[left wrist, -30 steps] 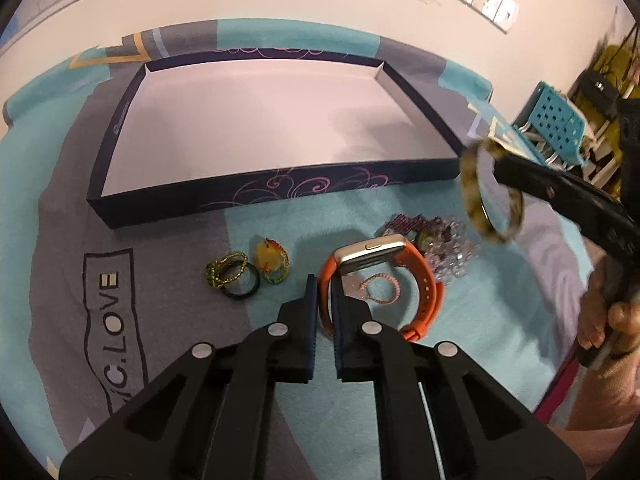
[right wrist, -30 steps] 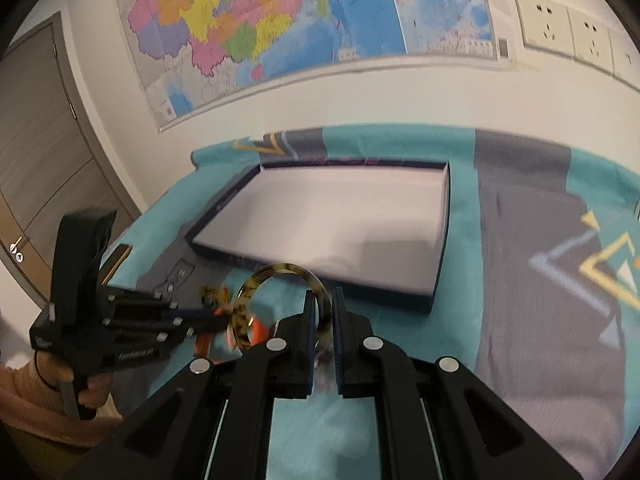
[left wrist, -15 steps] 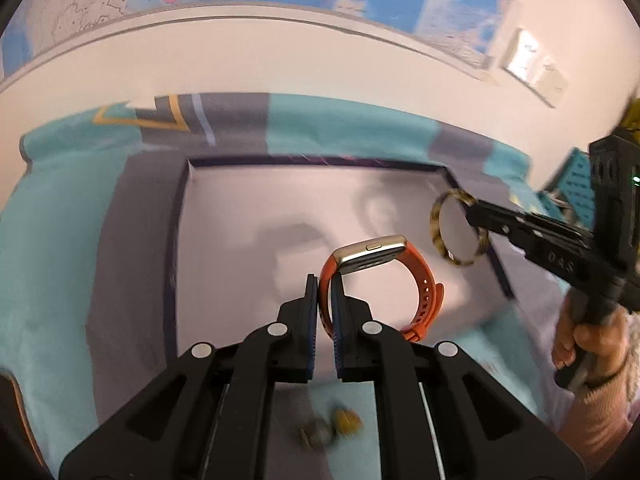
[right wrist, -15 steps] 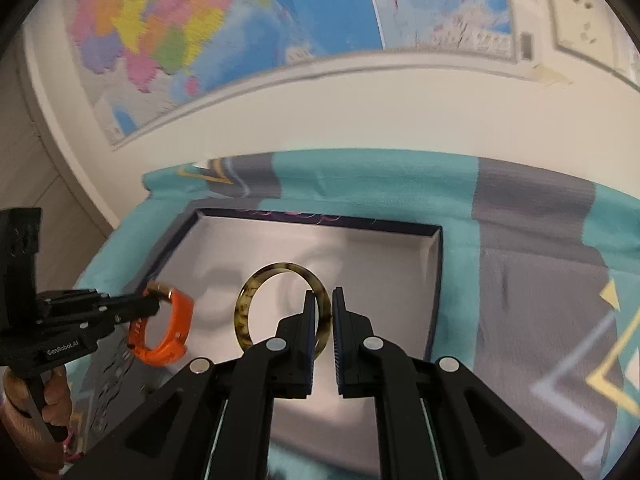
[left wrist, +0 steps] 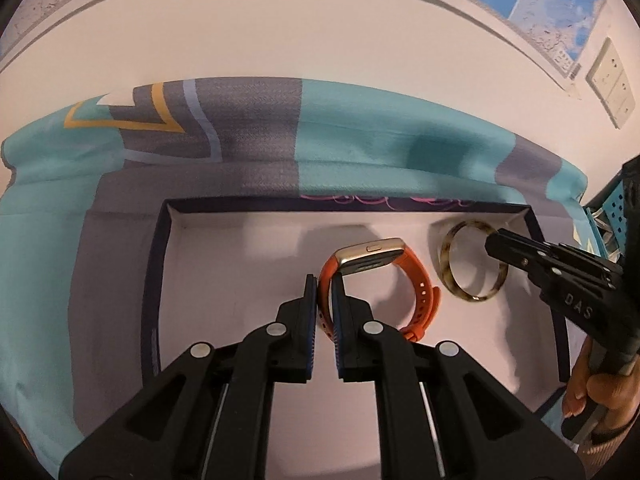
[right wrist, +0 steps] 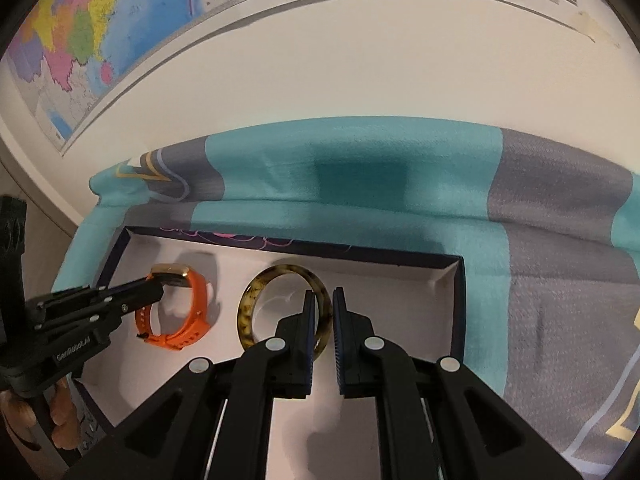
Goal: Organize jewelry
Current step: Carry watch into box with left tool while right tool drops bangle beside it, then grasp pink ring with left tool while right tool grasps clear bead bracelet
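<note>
A dark blue shallow box [left wrist: 158, 280] with a white floor lies on a teal and grey cloth. My left gripper [left wrist: 325, 284] is shut on the strap of an orange watch [left wrist: 416, 276] with a gold case, low over the middle of the box floor. To its right a tortoiseshell bangle [left wrist: 448, 276] stands on edge near the back right corner. My right gripper [right wrist: 323, 300] has the bangle [right wrist: 246, 312] rim between its pads, and its jaws are opening. The right wrist view shows the watch [right wrist: 196, 304] and the left gripper [right wrist: 156, 290] at the left.
The cloth [right wrist: 360, 184] runs up to a white wall with a map [right wrist: 72, 32] and sockets [left wrist: 612, 80]. A blue perforated basket [left wrist: 600, 208] sits past the box's right side. A hand [left wrist: 600, 396] holds the right gripper's handle.
Both grippers have moved forward from above the loose jewelry on the cloth to over the box and down toward its floor. The watch and the bangle came with them.
</note>
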`<state>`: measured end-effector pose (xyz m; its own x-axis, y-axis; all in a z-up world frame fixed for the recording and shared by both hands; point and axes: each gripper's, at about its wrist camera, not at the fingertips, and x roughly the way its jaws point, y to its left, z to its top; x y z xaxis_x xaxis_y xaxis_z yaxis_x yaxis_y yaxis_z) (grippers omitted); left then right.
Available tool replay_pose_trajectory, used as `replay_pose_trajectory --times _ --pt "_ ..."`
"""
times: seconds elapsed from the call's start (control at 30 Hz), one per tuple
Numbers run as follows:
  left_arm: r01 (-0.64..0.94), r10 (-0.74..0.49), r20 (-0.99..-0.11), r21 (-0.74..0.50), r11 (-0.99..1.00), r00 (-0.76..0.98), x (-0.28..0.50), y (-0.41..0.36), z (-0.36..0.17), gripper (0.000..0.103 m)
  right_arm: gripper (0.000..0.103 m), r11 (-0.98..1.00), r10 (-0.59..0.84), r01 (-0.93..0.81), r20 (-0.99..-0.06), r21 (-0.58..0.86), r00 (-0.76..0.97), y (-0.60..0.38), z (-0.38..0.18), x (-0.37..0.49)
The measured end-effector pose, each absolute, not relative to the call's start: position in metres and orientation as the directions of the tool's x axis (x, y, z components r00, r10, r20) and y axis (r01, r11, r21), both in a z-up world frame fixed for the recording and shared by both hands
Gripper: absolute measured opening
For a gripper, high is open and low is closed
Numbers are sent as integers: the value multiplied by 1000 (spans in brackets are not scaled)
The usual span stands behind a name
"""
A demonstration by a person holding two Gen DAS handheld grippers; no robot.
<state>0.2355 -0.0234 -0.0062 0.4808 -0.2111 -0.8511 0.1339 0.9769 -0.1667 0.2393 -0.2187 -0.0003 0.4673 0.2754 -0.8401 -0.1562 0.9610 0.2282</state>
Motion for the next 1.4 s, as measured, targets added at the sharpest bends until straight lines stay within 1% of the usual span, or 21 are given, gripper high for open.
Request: replay_pose_trajectory --times 0.07,0.13,0.2,0.23,0.27,0.3,0.33,0.43,0.53,0.67,0.77,0.9,0.93,1.0,1.07,1.2,1.33,1.4 --pt "129 -217 -854 -176 976 472 242 -24 -6 9 27 962 272 -148 -834 228 479 -219 2 239" --pt "135 -229 -855 -188 973 465 246 -25 -6 9 28 964 266 -147 -826 221 497 -220 6 236" --pt "139 -224 -848 -179 974 480 246 -25 -3 18 31 955 297 -173 -802 242 518 -222 15 224" --pt "144 -222 -837 -173 974 500 242 -23 1 21 34 949 313 -191 -792 249 524 -222 19 216" --pt "145 -216 -825 -164 976 522 236 -21 6 30 38 941 336 -225 -778 253 531 -222 27 202" --pt "147 -212 -814 -157 977 541 231 -19 10 33 40 930 362 -261 -762 258 536 -222 33 188" --pt "158 -212 -794 -147 976 569 222 -17 15 34 41 922 379 -289 -752 258 538 -221 37 177" --pt "197 -212 -744 -109 974 634 190 -9 33 40 42 895 421 -377 -732 239 536 -221 46 132" --pt "245 -238 -712 -96 965 660 151 1 42 42 42 879 435 -416 -746 232 504 -228 38 93" --pt "292 -268 -724 -96 952 636 113 7 31 43 41 877 432 -411 -782 249 450 -239 18 55" --pt "304 -270 -734 -91 948 623 93 13 21 43 41 870 441 -422 -787 255 433 -238 11 37" --pt "304 -285 -741 -115 946 608 78 18 12 43 41 849 461 -466 -779 247 426 -228 10 20" --pt "303 -282 -740 -112 947 610 75 18 11 43 41 848 456 -474 -780 235 428 -225 10 17" --pt "306 -286 -740 -114 945 609 68 18 10 43 31 849 433 -489 -793 200 429 -217 7 12" --pt "317 -291 -737 -110 942 611 63 16 10 43 10 859 406 -480 -811 181 422 -214 1 12" --pt "326 -297 -738 -110 939 606 54 15 8 43 8 864 425 -458 -788 208 446 -223 9 13" --pt "337 -305 -733 -110 935 608 47 16 8 43 8 855 481 -448 -724 263 494 -237 38 10" --pt "345 -309 -732 -108 932 607 45 17 8 44 8 857 487 -441 -699 267 523 -241 51 9"
